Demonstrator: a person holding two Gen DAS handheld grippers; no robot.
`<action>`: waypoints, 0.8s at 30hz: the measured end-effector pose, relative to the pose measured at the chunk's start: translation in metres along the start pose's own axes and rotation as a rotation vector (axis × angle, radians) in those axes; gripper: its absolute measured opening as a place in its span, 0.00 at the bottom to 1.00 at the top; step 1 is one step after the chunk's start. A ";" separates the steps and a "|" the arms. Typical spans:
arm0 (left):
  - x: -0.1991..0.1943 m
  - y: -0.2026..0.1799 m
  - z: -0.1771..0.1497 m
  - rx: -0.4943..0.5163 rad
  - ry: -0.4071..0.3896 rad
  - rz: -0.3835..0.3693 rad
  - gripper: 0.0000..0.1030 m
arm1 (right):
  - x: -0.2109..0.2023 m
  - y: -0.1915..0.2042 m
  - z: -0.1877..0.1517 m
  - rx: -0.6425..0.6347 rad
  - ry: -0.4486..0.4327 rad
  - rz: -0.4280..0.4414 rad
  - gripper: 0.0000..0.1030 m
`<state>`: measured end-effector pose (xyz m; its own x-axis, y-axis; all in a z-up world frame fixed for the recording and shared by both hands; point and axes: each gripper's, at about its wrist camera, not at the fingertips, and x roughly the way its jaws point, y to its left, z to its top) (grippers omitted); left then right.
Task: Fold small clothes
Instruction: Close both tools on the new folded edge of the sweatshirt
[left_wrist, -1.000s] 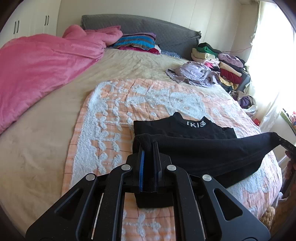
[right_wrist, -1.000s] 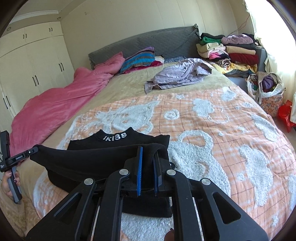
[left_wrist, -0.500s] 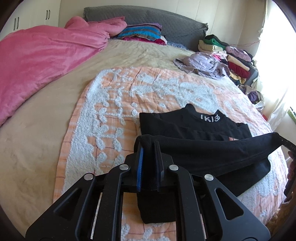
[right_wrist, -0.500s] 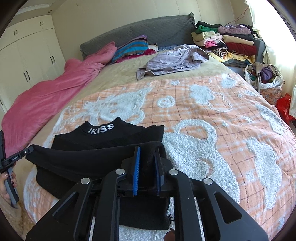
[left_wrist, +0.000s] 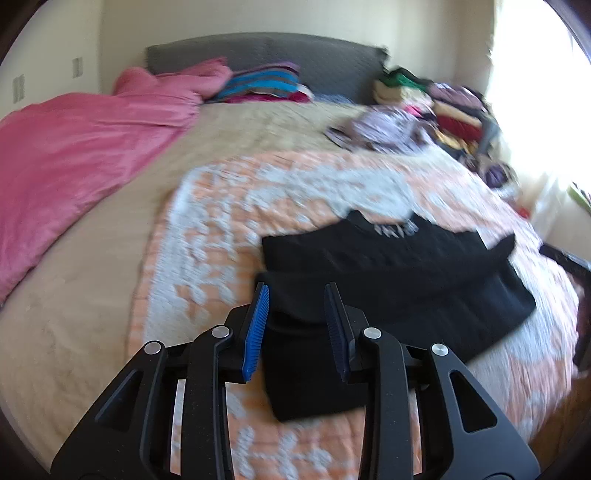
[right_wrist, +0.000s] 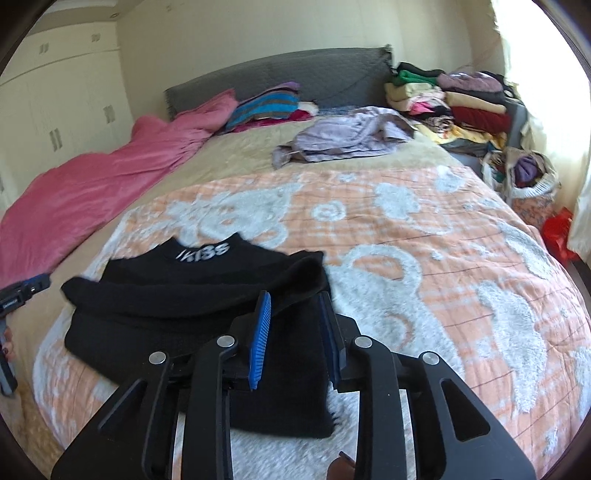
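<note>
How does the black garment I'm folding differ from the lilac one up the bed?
The black garment lies flat and folded on the orange blanket, near the grippers; the lilac garment sits crumpled on the beige cover, nearer the headboard. The black one shows white lettering; the lilac looks plain. Both lie on the bed.

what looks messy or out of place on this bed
The lilac garment lies crumpled near the headboard, unfolded. The black top on the orange blanket lies folded but slightly skewed, one corner sticking out left.
</note>
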<state>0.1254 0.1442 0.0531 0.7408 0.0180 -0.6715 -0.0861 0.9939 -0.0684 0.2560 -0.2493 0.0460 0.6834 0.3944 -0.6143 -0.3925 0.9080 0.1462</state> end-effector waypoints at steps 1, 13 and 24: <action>0.003 -0.006 -0.004 0.020 0.022 -0.020 0.21 | 0.001 0.005 -0.003 -0.017 0.009 0.010 0.25; 0.062 -0.028 -0.041 0.104 0.162 0.008 0.04 | 0.060 0.039 -0.035 -0.134 0.180 0.015 0.24; 0.097 -0.028 -0.011 0.132 0.124 0.057 0.05 | 0.103 0.041 -0.016 -0.141 0.199 -0.019 0.24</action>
<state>0.1927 0.1169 -0.0178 0.6492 0.0689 -0.7575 -0.0310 0.9975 0.0641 0.3004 -0.1737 -0.0243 0.5625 0.3290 -0.7585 -0.4721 0.8809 0.0320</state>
